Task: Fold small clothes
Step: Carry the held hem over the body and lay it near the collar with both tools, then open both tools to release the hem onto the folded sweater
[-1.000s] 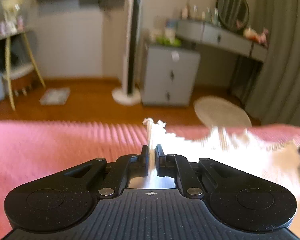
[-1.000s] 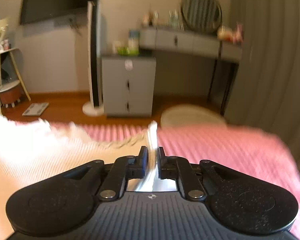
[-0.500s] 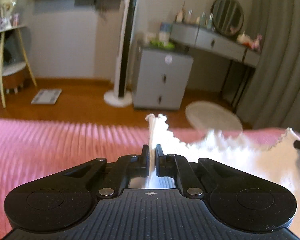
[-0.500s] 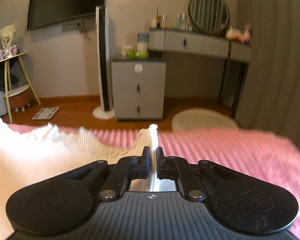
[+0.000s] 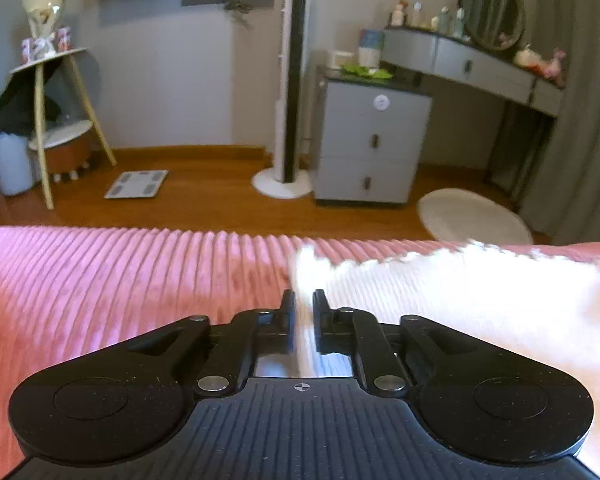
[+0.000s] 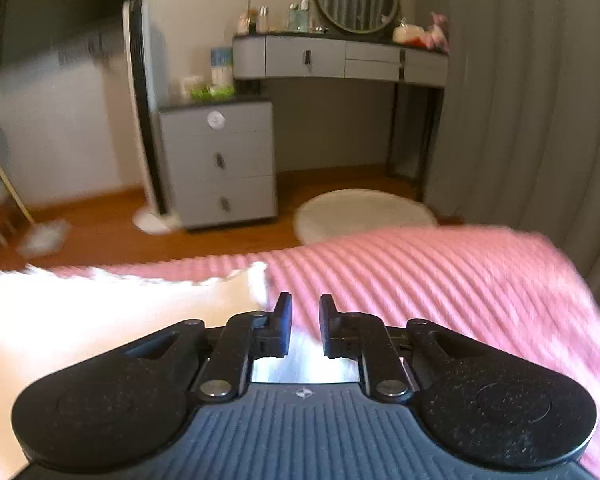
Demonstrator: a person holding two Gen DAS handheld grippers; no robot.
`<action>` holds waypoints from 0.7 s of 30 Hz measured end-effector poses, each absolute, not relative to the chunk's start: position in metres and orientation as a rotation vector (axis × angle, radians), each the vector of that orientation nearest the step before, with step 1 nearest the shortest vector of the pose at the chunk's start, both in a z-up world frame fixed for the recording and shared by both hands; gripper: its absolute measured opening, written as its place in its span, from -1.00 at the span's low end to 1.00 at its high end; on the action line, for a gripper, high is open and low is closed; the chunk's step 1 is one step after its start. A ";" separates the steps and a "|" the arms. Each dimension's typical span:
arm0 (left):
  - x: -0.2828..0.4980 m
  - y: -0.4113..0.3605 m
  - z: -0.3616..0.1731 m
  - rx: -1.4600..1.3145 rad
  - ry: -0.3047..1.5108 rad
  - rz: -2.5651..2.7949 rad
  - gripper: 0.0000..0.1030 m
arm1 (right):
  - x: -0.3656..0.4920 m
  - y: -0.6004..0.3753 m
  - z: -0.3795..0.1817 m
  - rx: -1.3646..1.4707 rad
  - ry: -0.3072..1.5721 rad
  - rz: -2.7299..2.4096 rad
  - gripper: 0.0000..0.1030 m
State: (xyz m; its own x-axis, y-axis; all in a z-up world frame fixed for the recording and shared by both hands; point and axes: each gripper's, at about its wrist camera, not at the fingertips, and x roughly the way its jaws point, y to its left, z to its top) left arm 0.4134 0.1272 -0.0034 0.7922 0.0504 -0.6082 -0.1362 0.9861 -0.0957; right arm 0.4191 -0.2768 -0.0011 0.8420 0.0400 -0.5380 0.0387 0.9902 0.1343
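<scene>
A white ribbed knit garment (image 5: 460, 292) lies spread on the pink ribbed bedspread (image 5: 120, 280). My left gripper (image 5: 303, 300) sits at its left corner. The jaws are opening, and white cloth still shows loosely in the gap between them, with the corner lying flat just ahead. In the right wrist view the garment (image 6: 80, 312) fills the lower left. My right gripper (image 6: 305, 304) is at its right corner, jaws opening and clearly apart. Pink bedspread (image 6: 440, 280) shows between the tips. The cloth's corner lies just left of the left finger.
Past the bed's far edge is wooden floor with a grey drawer chest (image 5: 370, 148), a white tower fan (image 5: 288, 80), a round pale rug (image 5: 472, 216) and a bathroom scale (image 5: 136, 184). A grey curtain (image 6: 520, 100) hangs at the right.
Both grippers were shut on upright corners of the white garment. Their jaws have now parted and the corners have dropped flat onto the bedspread. The right gripper has shifted and rolled slightly.
</scene>
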 end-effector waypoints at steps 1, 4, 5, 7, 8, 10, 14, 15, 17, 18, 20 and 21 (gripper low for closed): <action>0.400 0.132 -0.001 -0.163 0.669 0.073 -0.24 | 0.401 -0.283 -0.001 0.182 0.561 0.025 -0.03; 0.362 0.144 -0.004 -0.251 0.723 0.011 0.01 | 0.347 -0.301 -0.009 0.261 0.551 0.078 0.15; 0.350 0.147 -0.008 -0.278 0.754 -0.011 0.03 | 0.332 -0.307 -0.014 0.283 0.569 0.075 0.15; 0.331 0.152 -0.016 -0.332 0.798 -0.026 0.09 | 0.309 -0.313 -0.022 0.330 0.596 0.072 0.15; 0.323 0.153 -0.019 -0.360 0.804 -0.017 0.14 | 0.297 -0.315 -0.026 0.359 0.611 0.079 0.15; 0.315 0.155 -0.019 -0.409 0.801 0.009 0.14 | 0.278 -0.313 -0.032 0.389 0.612 0.066 0.15; 0.309 0.146 -0.010 -0.465 0.828 0.011 0.16 | 0.255 -0.308 -0.040 0.496 0.623 0.072 0.15; 0.307 0.143 -0.008 -0.450 0.839 0.023 0.16 | 0.250 -0.305 -0.042 0.500 0.629 0.058 0.15; 0.304 0.136 -0.002 -0.395 0.851 0.032 0.16 | 0.243 -0.297 -0.040 0.494 0.635 0.035 0.15; 0.301 0.133 0.001 -0.366 0.856 0.032 0.16 | 0.240 -0.294 -0.038 0.485 0.634 0.033 0.15; 0.294 0.128 0.007 -0.326 0.861 0.028 0.18 | 0.234 -0.289 -0.030 0.465 0.628 0.027 0.15; 0.292 0.126 0.009 -0.315 0.868 0.022 0.19 | 0.230 -0.286 -0.024 0.451 0.624 0.024 0.15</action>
State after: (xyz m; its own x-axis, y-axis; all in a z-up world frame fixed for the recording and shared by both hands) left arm 0.2922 0.1260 0.0089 0.6494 -0.1080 -0.7527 -0.1464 0.9536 -0.2631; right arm 0.2298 -0.2859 -0.0243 0.8144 0.1559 -0.5590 0.1121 0.9028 0.4151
